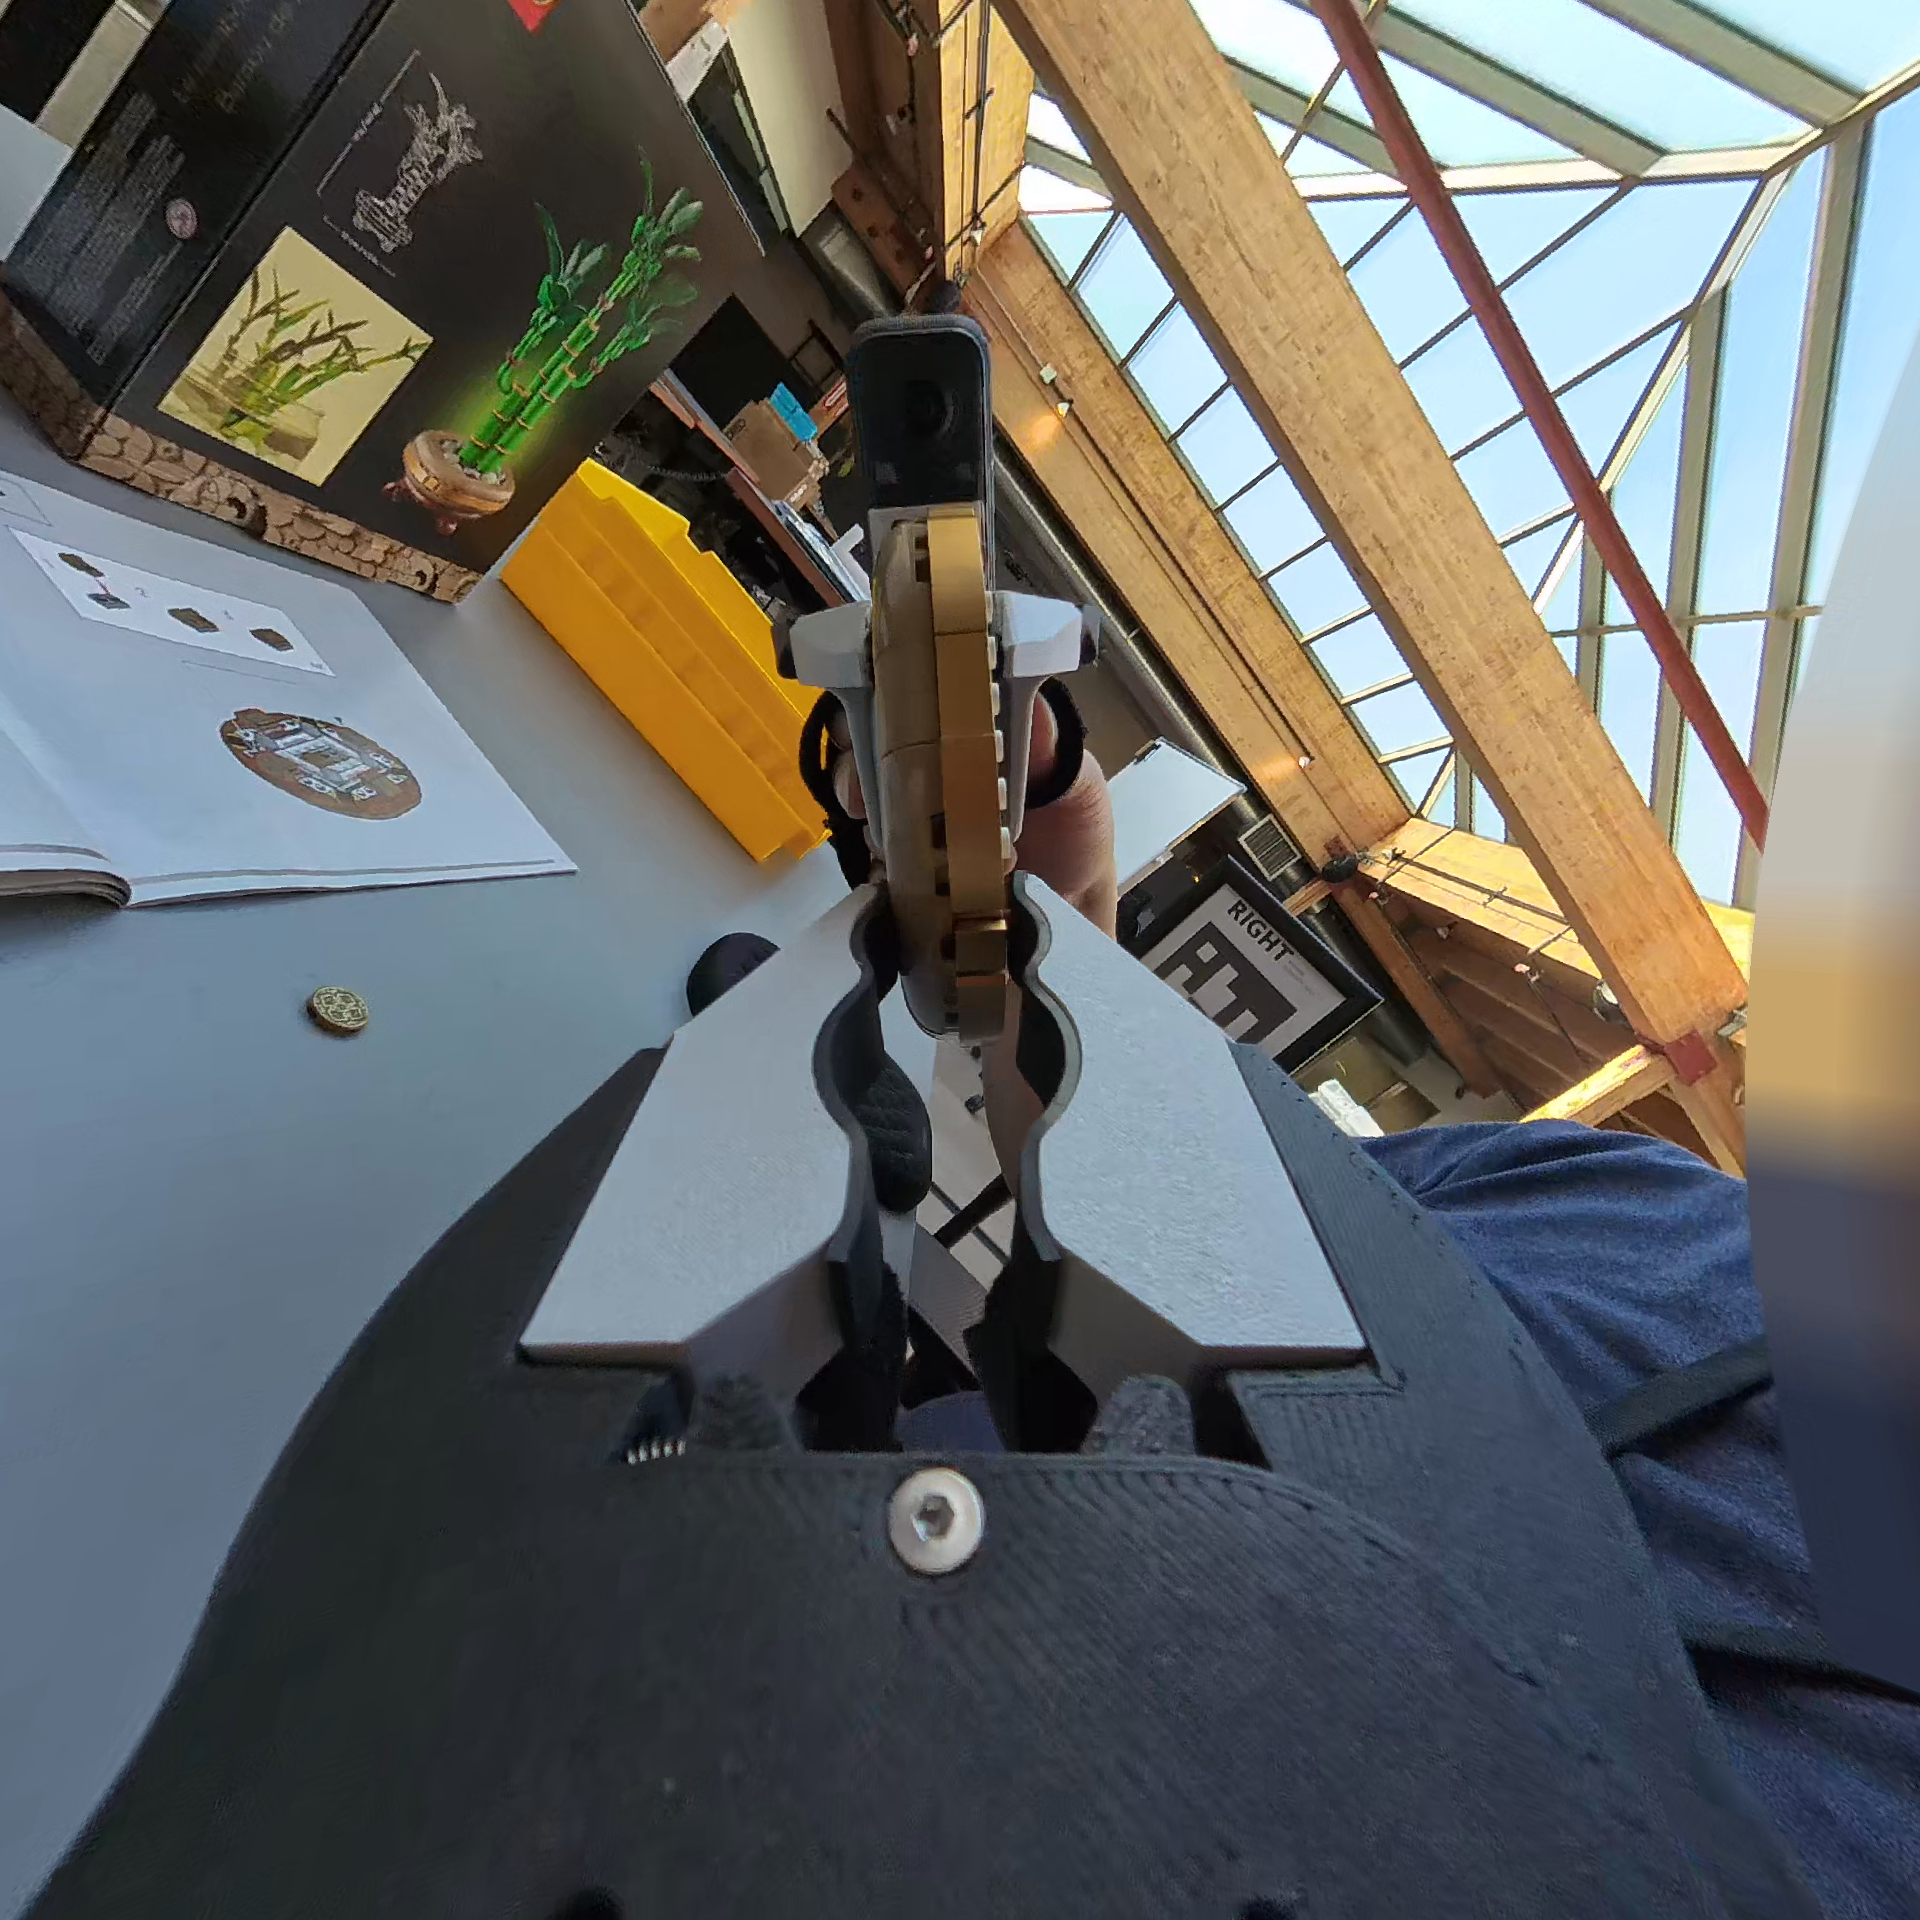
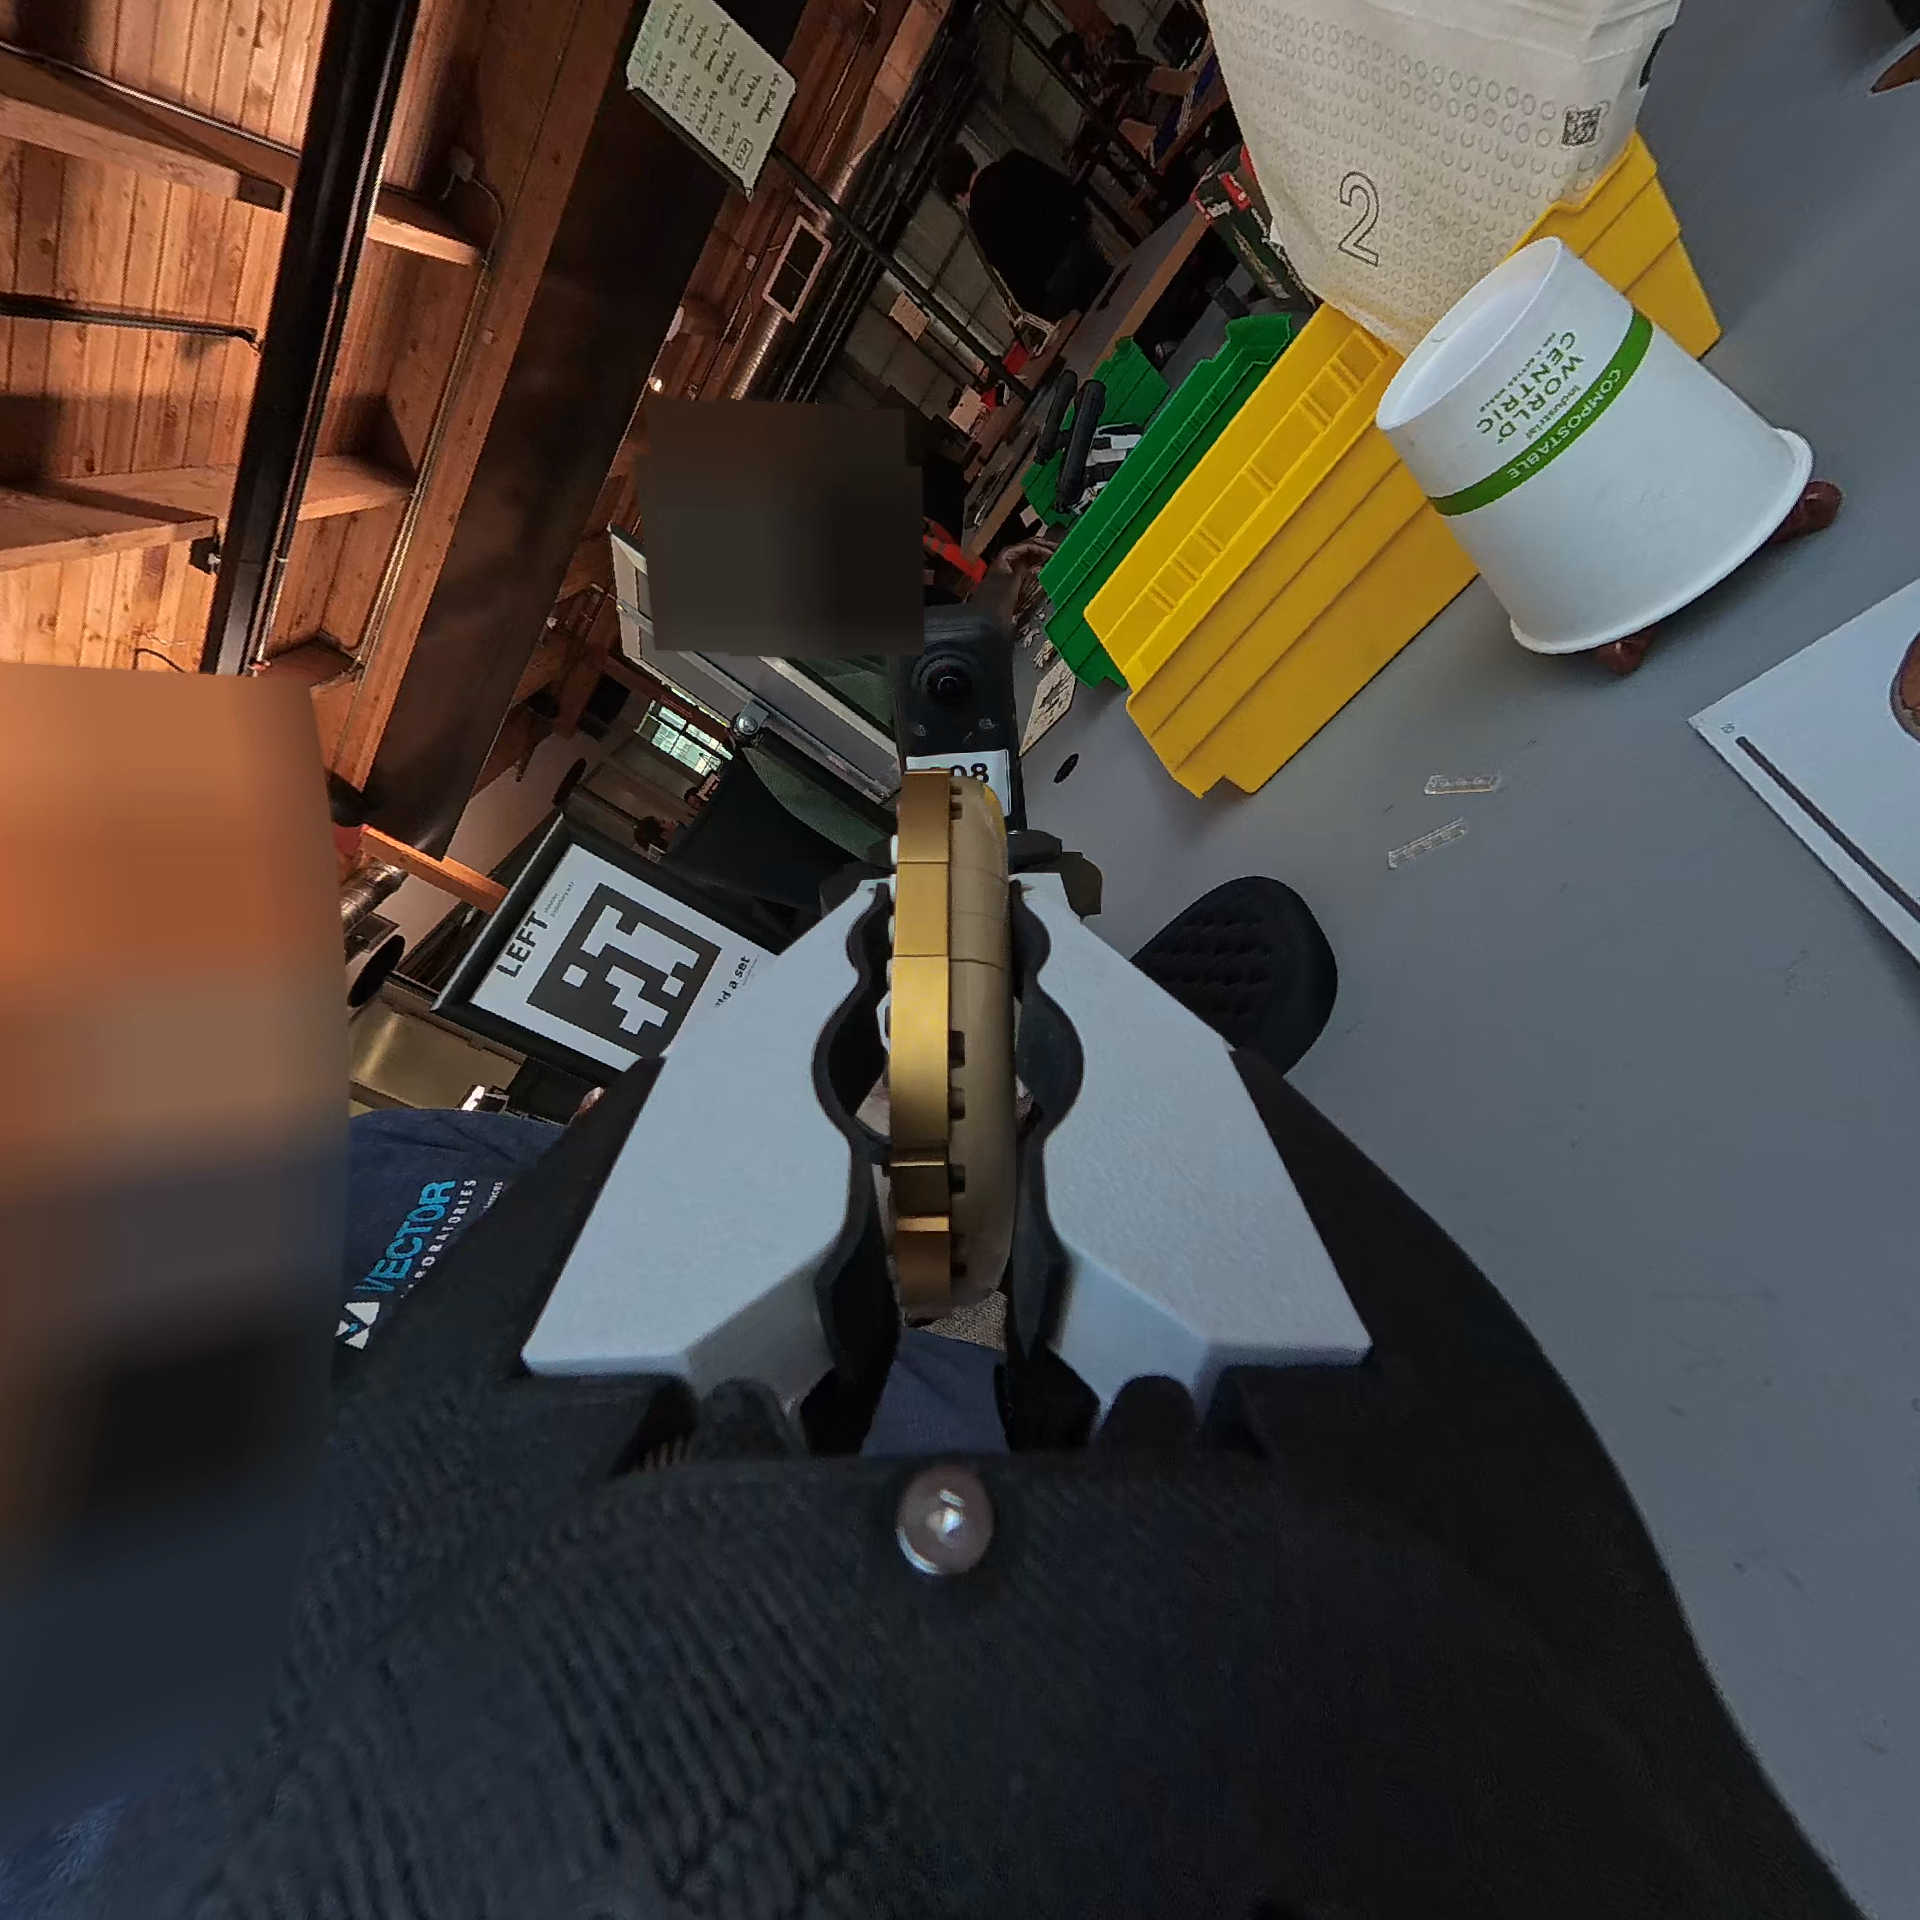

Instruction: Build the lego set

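Nearest the lens, left wrist view: left gripper (image 1: pixel 940 935), black printed body with grey fingers, closed narrow on the near rim of a round tan-and-gold lego disc assembly (image 1: pixel 940 769) held edge-on, up off the table. Far rim of the same disc is pinched by the right gripper (image 1: pixel 940 634), seen head-on beyond it

Right wrist view confirms: right gripper (image 2: pixel 951 914) closed tight on the disc (image 2: pixel 951 1039), gold ring pieces on one face, studs along the edge; left gripper only partly visible behind it

On the grey table (image 1: pixel 260 1143), near to far:
- one small round gold printed tile (image 1: pixel 339 1010), loose, well apart from the disc
- open white instruction booklet (image 1: pixel 281 727), page showing a round brown base
- stacked yellow plastic bins (image 1: pixel 665 644)
- black set box (image 1: pixel 343 260) with a green bamboo plant pictured

Right side: two small clear pieces (image 2: pixel 1444 810) loose; upturned white paper cup (image 2: pixel 1590 468) with reddish-brown pieces at its rim; numbered white parts bag (image 2: pixel 1423 135) on the bins

Progress, judged: early. Only the pot-base disc exists as a subassembly; no stalks or leaves built. Gold tile, cup pieces and bag contents appear unused
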